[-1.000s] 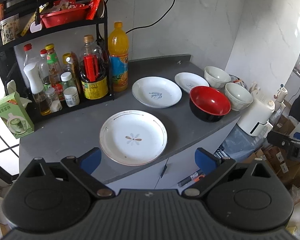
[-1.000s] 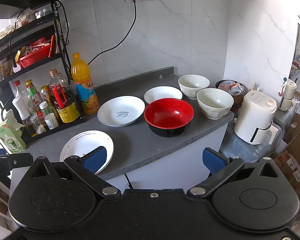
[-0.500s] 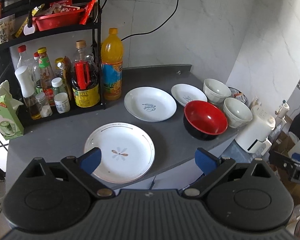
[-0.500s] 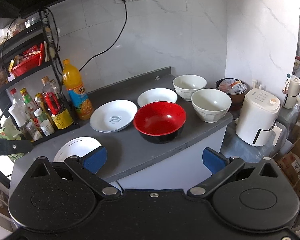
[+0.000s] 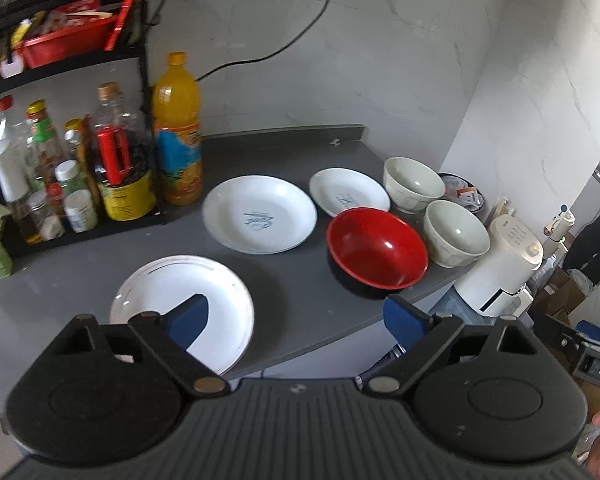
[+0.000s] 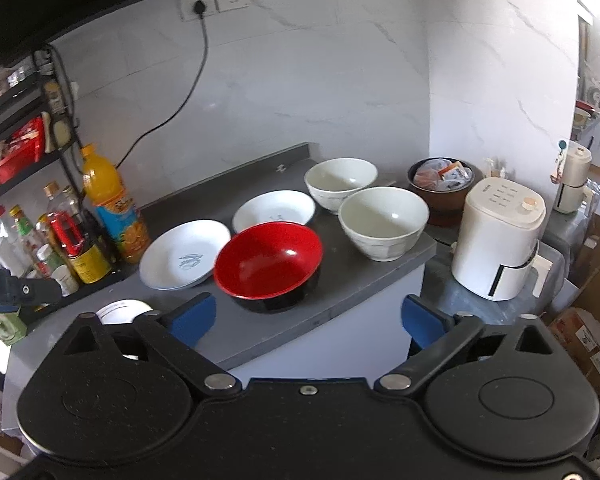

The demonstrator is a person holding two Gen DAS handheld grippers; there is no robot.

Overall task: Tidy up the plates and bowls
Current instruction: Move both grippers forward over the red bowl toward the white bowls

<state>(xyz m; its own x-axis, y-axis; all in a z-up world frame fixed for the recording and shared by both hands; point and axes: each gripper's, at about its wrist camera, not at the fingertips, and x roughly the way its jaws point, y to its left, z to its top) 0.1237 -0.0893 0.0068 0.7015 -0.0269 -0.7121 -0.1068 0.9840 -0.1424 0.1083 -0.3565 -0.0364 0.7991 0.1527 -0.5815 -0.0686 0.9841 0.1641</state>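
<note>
Both views have swung rightward; left gripper (image 5: 296,314) and right gripper (image 6: 307,318) gape empty (above the counter's (image 5: 300,160) front edge).

**Soft daylight, heavy fisheye bend**

Both views are evenly bright, lit by diffuse daylight. A small white glint sits inside the red bowl (image 5: 377,249), and dishes throw faint shadows on the grey tabletop (image 5: 300,288). Walls curve strongly toward the corners. The bottle rack (image 5: 72,168) at the left looks smeared in the left wrist view.
</note>
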